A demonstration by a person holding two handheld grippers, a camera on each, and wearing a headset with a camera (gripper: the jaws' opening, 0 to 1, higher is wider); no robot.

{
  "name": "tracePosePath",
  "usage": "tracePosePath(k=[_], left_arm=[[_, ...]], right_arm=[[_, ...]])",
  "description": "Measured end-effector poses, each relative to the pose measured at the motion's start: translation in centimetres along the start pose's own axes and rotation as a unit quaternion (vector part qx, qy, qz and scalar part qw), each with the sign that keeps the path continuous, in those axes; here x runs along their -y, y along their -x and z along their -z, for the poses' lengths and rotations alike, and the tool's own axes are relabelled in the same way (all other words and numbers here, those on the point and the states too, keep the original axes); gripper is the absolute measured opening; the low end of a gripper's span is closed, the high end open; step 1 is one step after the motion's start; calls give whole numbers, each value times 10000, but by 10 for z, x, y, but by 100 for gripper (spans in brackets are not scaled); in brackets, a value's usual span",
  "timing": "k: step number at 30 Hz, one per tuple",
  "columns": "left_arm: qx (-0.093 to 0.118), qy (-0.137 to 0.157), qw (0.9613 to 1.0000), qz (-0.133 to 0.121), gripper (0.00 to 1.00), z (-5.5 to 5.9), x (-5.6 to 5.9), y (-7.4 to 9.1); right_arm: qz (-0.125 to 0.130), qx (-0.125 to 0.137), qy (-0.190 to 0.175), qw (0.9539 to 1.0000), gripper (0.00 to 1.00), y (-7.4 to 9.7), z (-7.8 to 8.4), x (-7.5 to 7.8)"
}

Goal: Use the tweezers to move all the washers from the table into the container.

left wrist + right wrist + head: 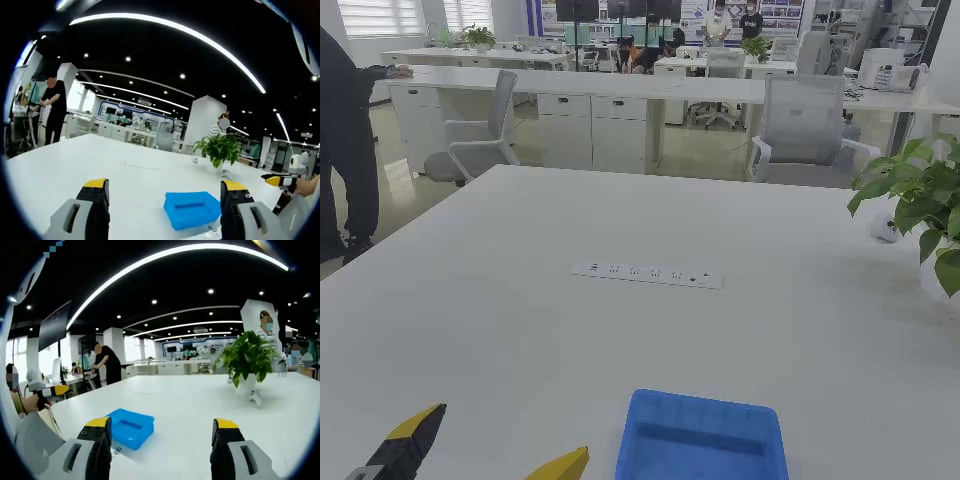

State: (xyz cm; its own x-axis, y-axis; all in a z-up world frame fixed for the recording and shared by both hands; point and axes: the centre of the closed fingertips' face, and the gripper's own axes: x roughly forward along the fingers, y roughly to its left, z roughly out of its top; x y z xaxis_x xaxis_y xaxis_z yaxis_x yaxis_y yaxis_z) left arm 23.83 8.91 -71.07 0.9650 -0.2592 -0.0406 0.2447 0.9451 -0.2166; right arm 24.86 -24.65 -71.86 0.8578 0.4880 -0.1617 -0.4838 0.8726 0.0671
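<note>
The blue container sits on the white table near its front edge. A few small washers lie on the table just beside the blue container; the right gripper view shows the washers by the container too. My left gripper hangs open to the left of the container, nothing between its yellow-tipped jaws. It faces the container. My right gripper is open and empty, with the container off its left jaw. Each gripper appears at the edge of the other's view.
A white power strip lies mid-table. A potted plant stands at the right edge, with a small white object beside it. Office chairs and desks stand beyond the far edge. A person stands to the left.
</note>
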Motion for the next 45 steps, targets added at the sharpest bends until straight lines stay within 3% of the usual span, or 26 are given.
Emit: tracePosePath(k=[6, 32, 41, 45], left_arm=[[-23, -62, 10000, 2, 92, 1, 1, 0], [-109, -170, 9998, -8, 91, 3, 0, 0], [-427, -545, 9976, 8, 93, 14, 4, -2], [-740, -783, 9942, 60, 97, 24, 6, -3]], right_arm=[[-3, 79, 7, 10000, 77, 1, -3, -1], [-13, -26, 73, 10000, 77, -1, 0, -2], [42, -9, 91, 9999, 78, -1, -1, 0], [50, -55, 106, 9999, 79, -1, 0, 0]])
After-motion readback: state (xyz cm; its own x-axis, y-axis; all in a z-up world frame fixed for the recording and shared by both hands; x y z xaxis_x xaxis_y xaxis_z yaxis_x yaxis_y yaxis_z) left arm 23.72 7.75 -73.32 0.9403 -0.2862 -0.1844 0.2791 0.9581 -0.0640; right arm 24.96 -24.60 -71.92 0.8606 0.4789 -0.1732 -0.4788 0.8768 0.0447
